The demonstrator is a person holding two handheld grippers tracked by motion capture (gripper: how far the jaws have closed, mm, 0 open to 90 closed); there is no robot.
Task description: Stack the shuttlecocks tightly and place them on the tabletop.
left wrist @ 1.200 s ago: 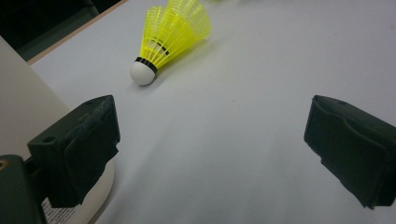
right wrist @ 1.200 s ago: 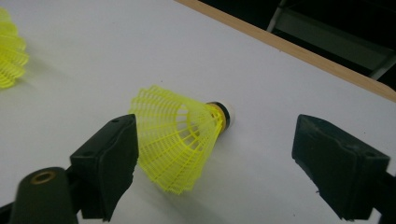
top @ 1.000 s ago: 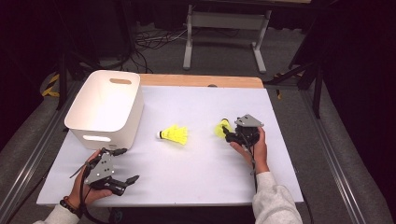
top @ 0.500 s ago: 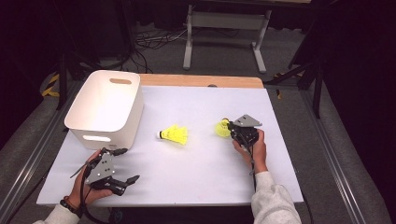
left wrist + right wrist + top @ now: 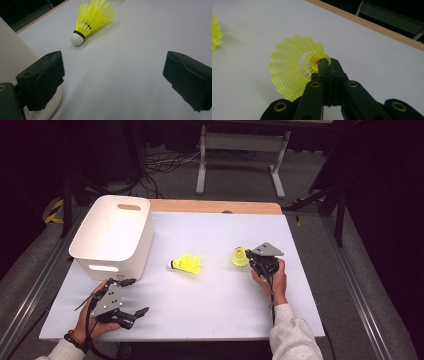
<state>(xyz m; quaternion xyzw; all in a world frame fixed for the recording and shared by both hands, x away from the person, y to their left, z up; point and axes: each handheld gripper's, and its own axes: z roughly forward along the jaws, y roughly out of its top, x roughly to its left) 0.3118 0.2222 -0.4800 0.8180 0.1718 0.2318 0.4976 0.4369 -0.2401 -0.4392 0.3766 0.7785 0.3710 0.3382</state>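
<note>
Nearest the front edge of the table (image 5: 210, 320), by its left corner, the left gripper (image 5: 134, 297) lies low in the person's left hand (image 5: 90, 322), jaws spread wide with nothing between them. In the left gripper view the bare white top shows between the two black pads (image 5: 47, 75), and one shuttle (image 5: 91, 18) lies on its side beyond them, cork toward the camera. Just past that gripper, along the left edge, stands the white bin (image 5: 114, 237). That lying shuttle (image 5: 186, 264) rests near the middle of the table, just right of the bin. Toward the right edge, the right gripper (image 5: 248, 255) has just been closing, and its jaws are now clamped together on the rim of a second shuttle (image 5: 239, 256). In the right gripper view the second shuttle's (image 5: 294, 72) yellow mesh skirt fans out left of the closed jaw tips, which pinch its edge, above the white top with the wooden back edge (image 5: 372, 26) beyond.
</note>
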